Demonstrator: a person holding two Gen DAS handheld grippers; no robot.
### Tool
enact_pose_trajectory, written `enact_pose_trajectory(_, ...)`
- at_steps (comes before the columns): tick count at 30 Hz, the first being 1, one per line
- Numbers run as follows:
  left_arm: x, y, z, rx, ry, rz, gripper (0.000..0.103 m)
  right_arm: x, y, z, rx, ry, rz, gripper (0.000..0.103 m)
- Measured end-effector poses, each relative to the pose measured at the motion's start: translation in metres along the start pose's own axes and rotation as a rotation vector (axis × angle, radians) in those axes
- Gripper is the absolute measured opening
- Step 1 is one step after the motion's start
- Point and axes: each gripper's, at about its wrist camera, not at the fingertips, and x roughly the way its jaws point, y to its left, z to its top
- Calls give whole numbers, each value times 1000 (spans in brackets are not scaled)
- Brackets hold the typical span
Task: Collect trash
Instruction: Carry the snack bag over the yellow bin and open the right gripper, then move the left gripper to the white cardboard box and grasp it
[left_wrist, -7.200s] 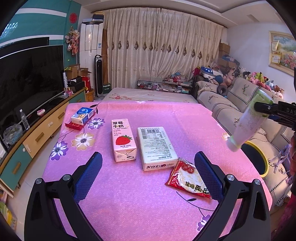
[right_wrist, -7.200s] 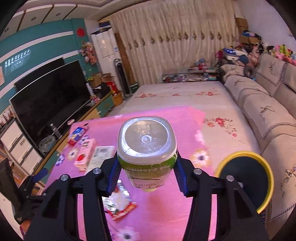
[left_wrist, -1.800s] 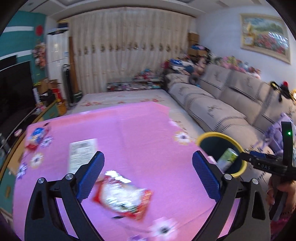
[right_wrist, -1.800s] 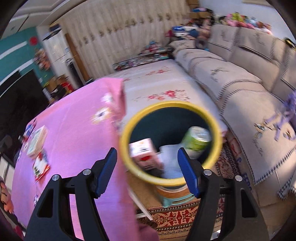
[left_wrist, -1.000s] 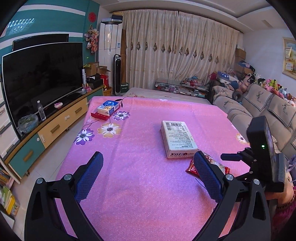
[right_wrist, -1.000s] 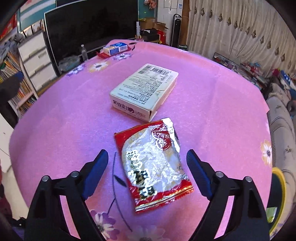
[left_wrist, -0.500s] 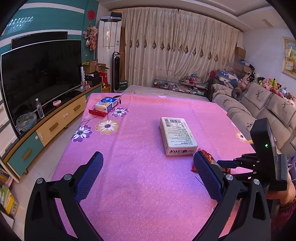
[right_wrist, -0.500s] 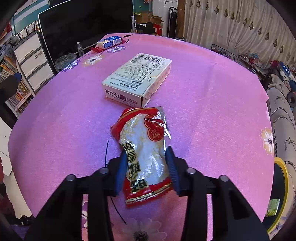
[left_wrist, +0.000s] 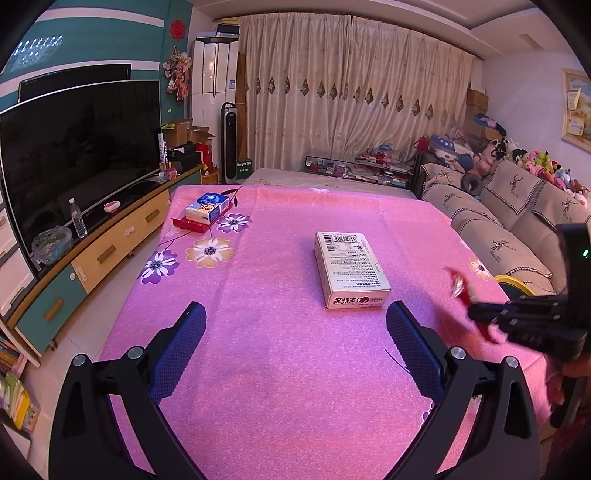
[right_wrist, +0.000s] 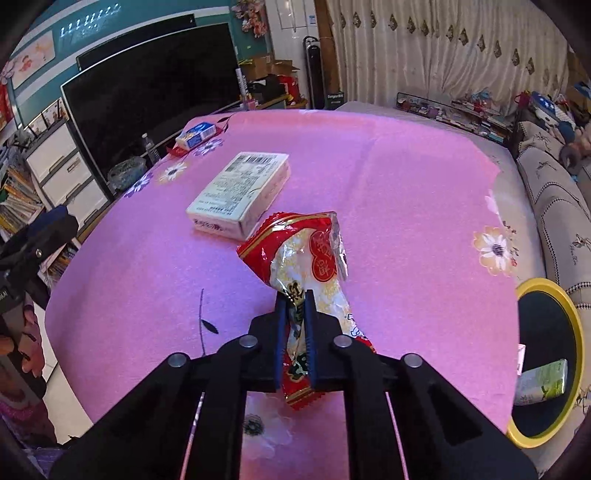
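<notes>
A red and silver snack wrapper (right_wrist: 310, 254) hangs crumpled above the pink table (right_wrist: 406, 206), pinched low down between the blue pads of my right gripper (right_wrist: 294, 301), whose jaws are still closing on it. In the left wrist view the right gripper (left_wrist: 476, 315) shows at the right edge with the blurred wrapper (left_wrist: 460, 288) sticking out of it. A white box (left_wrist: 349, 267) lies flat mid-table. My left gripper (left_wrist: 295, 314) hovers open over the near part of the table (left_wrist: 277, 369), holding nothing. The yellow-rimmed bin (right_wrist: 532, 286) stands off the table's right edge.
A green bottle (right_wrist: 543, 380) lies inside the bin. A blue tissue pack (left_wrist: 207, 208) sits on a red tray at the table's far left corner. A TV (left_wrist: 74, 147) on a low cabinet lines the left side, a sofa (left_wrist: 498, 236) the right.
My right gripper has gone from wide open around the wrapper to pinching it, and has lifted it off the table, rolling a little. The left gripper has stayed put.
</notes>
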Motion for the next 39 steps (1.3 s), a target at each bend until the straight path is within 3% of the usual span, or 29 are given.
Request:
enact_pose_trajectory(9,15,-17,2,17,23,-19,97,-52,-116,-11,228,-91,-191,9)
enact_pose_trajectory(15,26,-31,5,41,43,-31,97,-47,-184,-31,348,-37,-338,10)
enact_pose_trajectory(21,34,-44,9,65,52,-41,97,-30,-223,-48,433,5,-425,24)
enact_pose_trajectory(25,39,-47,11,72,60,-45,97,-32,-236,-57,484,-18,-428,55)
enact_pose_trajectory(26,41,-48,11,72,64,-47,97,-34,-236,-58,489,-32,-434,58)
enact_pose_trajectory(39,92,-60,28,99,112,-14,97,-54,-201,-61,473,-108,-418,62)
